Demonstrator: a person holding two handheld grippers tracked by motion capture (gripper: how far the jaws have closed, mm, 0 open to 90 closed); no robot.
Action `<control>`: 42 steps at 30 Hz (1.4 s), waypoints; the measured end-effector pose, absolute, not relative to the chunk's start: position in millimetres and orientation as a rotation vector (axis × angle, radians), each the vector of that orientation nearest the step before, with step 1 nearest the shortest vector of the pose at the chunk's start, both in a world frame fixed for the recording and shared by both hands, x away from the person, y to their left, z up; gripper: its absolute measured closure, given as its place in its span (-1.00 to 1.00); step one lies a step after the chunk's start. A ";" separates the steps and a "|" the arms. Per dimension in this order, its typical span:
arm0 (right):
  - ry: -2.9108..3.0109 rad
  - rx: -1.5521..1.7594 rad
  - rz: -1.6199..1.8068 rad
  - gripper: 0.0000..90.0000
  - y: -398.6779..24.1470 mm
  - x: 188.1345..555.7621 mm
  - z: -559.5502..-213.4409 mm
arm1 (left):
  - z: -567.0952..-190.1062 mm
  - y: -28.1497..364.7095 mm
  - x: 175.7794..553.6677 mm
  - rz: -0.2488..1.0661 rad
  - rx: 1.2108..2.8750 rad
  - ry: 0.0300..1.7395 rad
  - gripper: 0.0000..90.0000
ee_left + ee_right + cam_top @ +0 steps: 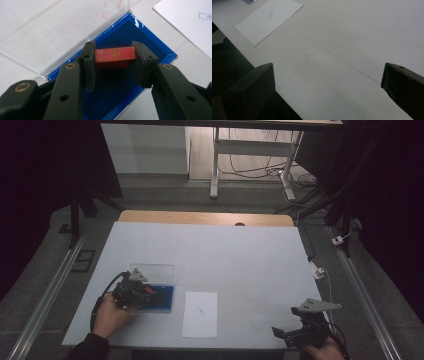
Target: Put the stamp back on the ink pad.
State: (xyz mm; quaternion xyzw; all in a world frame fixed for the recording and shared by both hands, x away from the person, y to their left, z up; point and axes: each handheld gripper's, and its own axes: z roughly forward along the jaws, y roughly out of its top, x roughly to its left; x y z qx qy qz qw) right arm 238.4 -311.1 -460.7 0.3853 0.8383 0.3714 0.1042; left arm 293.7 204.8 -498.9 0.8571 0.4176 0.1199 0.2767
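Right tool (286, 334), near right corner of the worktop (240, 255): jaws spread, nothing between them, parked clear. One paper sheet (200, 314) at near edge, centre. Left tool (113, 58) pinching one red block (114, 54) by its ends, over the one blue case (150, 42), whose clear lid (50, 32) lies folded back for access.

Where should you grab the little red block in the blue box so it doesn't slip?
Grab the red block by its two short ends, coming from above the open blue box. It is long and flat-sided, so the pads sit squarely there. The left hand-held gripper already clamps it that way.
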 end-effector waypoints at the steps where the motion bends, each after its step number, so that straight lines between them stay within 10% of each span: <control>1: 2.472 1.136 1.095 -1.00 -311.0 238.4 -460.7 | -498.9 204.7 293.9 0.322 2.303 1.121 0.28; 15: 2.472 1.136 1.095 -1.00 -311.0 238.3 -460.7 | -498.2 206.2 293.6 0.320 2.287 1.146 0.15; 42: 2.467 1.139 1.098 -1.00 -311.6 238.4 -460.5 | -477.1 206.9 283.6 0.334 2.102 1.135 -0.76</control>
